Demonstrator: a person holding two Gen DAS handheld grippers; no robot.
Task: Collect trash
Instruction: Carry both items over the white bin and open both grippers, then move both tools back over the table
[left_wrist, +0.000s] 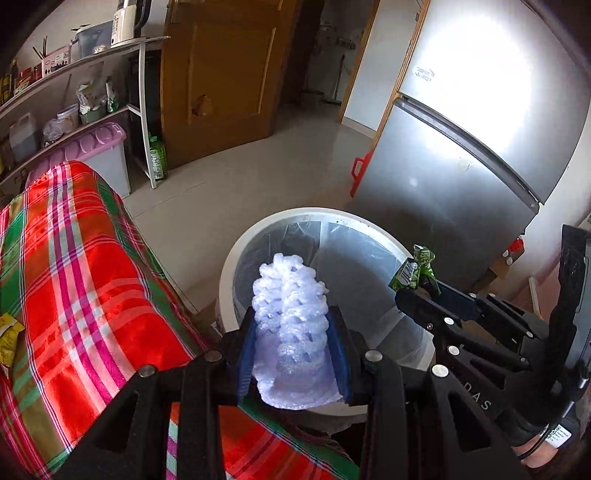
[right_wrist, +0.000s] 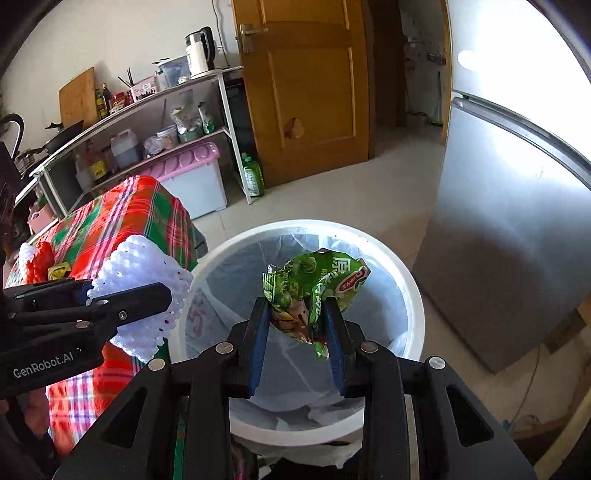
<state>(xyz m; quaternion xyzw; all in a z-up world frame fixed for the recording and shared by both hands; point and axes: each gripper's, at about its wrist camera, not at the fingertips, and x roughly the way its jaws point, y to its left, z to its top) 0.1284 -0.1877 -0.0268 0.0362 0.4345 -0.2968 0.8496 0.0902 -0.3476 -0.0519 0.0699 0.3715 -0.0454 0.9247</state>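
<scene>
Pale floor tiles (right_wrist: 325, 192) fill the middle of a kitchen, with a wooden door (right_wrist: 306, 92) at the back, a silver fridge (left_wrist: 472, 140) on one side and a white shelf rack (right_wrist: 155, 110) with bottles, jars and a kettle on the other. Under the rack stands a box with a pink lid (right_wrist: 192, 166).

Near the camera is a table with a red and green checked cloth (left_wrist: 85, 280). Just beside it stands a white trash bin (right_wrist: 413, 295) lined with a clear plastic bag.

The left gripper (left_wrist: 295, 354) holds a white foam net sleeve (left_wrist: 291, 317) between its blue pads. The pads press on both sides of the sleeve, and the sleeve stands up over the near edge of the bin. In the right wrist view the same sleeve hangs at the bin's rim, next to the table.

The right gripper (right_wrist: 299, 347) holds a crumpled green snack bag (right_wrist: 314, 291) between its pads, narrow around the bag, above the open bin.

On the cloth lie a yellow wrapper (left_wrist: 9, 332), and further back another white foam piece (right_wrist: 27, 254) beside something red (right_wrist: 44, 258); what it is I cannot tell.
</scene>
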